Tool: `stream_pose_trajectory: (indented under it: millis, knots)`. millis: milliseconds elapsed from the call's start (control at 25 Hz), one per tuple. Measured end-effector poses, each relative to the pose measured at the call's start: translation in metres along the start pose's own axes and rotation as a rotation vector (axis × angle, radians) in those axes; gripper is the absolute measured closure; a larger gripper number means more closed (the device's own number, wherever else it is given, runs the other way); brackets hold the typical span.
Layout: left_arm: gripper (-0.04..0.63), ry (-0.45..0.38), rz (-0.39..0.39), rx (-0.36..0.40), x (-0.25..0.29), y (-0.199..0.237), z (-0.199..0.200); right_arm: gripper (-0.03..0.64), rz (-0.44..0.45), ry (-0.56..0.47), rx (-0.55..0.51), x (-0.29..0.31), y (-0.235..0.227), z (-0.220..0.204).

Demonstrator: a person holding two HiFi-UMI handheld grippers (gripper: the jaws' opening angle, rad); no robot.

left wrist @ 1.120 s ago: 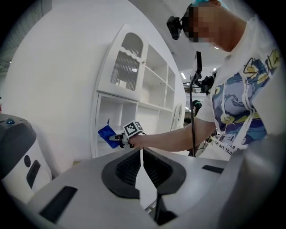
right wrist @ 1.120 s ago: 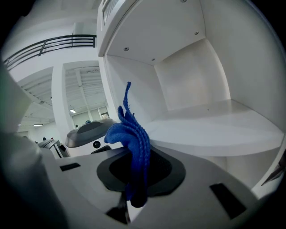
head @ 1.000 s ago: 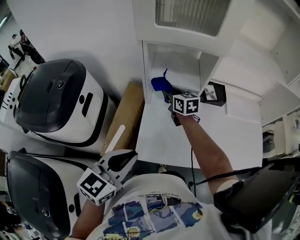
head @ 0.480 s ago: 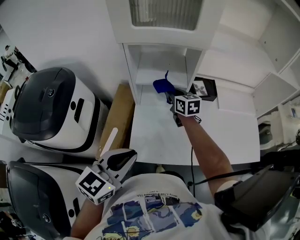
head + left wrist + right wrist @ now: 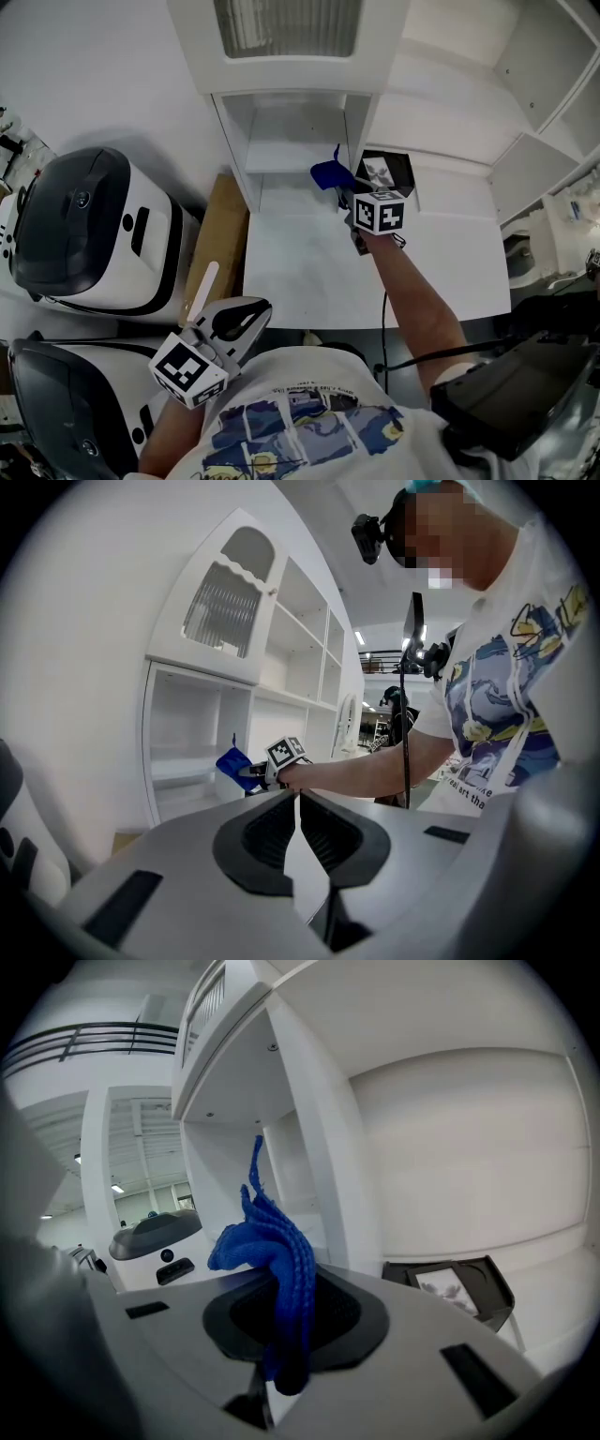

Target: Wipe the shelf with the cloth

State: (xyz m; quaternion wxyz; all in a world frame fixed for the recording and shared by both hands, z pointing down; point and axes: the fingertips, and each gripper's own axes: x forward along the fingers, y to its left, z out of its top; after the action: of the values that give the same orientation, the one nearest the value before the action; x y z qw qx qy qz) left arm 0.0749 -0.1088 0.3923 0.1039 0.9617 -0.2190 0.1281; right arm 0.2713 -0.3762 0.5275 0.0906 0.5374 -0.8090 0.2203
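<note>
A white shelf unit has a flat white worktop jutting forward below an open compartment, which has one low inner shelf board. A black picture frame holding a grey photo lies at the back of the worktop, just beside the compartment's right wall. A tan board sits along the unit's left side. Beyond it stands a white machine with a black lid.

Two tools, one cloth, two appliances
</note>
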Motion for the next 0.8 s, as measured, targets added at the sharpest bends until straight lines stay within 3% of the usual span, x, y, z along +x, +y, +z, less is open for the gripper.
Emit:
stream_pose_trajectory:
  millis: [360,800]
  knots:
    - [0.566,-0.013,-0.031,0.003,0.028,-0.010,0.006,0.549,-0.023,0.014,-0.038,-0.023,-0.030,0.002]
    - [0.566,-0.038,-0.002,-0.009,0.045,-0.018,0.008,0.549,0.023,-0.009,-0.153,-0.045,-0.031,0.035]
